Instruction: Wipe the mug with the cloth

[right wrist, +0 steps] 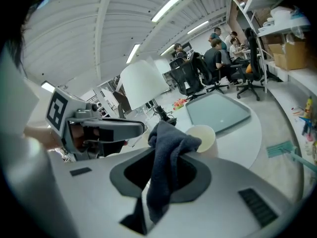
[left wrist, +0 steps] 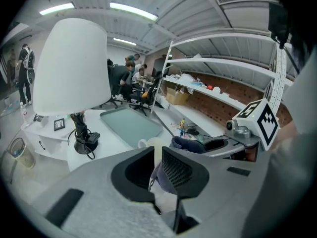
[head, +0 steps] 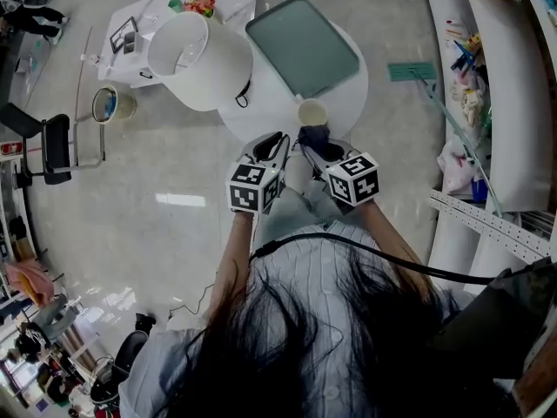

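Observation:
A cream mug (head: 312, 111) stands upright on the round white table (head: 352, 103), near its front edge. My right gripper (head: 317, 144) is shut on a dark blue cloth (head: 315, 134), bunched just short of the mug. In the right gripper view the cloth (right wrist: 166, 155) hangs from the jaws, with the mug (right wrist: 204, 137) behind it. My left gripper (head: 275, 141) hovers left of the cloth, jaws a narrow gap apart, holding nothing. Through that gap in the left gripper view I see the mug (left wrist: 154, 147) and, right of it, the cloth (left wrist: 188, 144).
A large white lamp (head: 196, 59) stands on the table's left side, its cable and base (left wrist: 81, 140) close by. A grey-green tray (head: 300, 46) lies behind the mug. White shelves (head: 496, 103) run along the right. A bin (head: 109, 104) sits on the floor.

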### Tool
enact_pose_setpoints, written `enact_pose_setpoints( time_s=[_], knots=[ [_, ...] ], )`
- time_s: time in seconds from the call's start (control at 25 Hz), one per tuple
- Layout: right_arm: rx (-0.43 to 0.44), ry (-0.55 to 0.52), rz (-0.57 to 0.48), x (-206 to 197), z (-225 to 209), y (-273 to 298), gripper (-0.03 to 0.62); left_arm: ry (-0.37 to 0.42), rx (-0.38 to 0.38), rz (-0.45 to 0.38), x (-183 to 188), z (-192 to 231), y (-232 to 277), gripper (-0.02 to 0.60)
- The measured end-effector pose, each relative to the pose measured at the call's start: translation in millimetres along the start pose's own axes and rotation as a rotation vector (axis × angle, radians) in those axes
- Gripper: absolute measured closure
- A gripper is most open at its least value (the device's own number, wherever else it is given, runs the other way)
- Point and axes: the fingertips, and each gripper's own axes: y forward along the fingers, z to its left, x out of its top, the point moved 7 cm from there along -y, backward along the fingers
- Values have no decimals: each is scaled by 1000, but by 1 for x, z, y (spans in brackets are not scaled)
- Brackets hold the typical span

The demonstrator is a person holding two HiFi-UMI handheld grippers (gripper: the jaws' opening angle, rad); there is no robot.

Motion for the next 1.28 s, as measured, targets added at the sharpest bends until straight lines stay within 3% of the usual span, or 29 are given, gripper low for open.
enact_pose_setpoints(
  time_s=[0.28,0.56,1.28],
  knots=[
    [3,24,-3,9,-11,4,508,141,-13,58,27,10,28,540],
    [-8,74,-16,17,-9,10,508,214,-77,135,37,30,48,540],
    [-247,250,-117,5,18,27,508,501,-319,313,48,54,115,540]
  ],
)
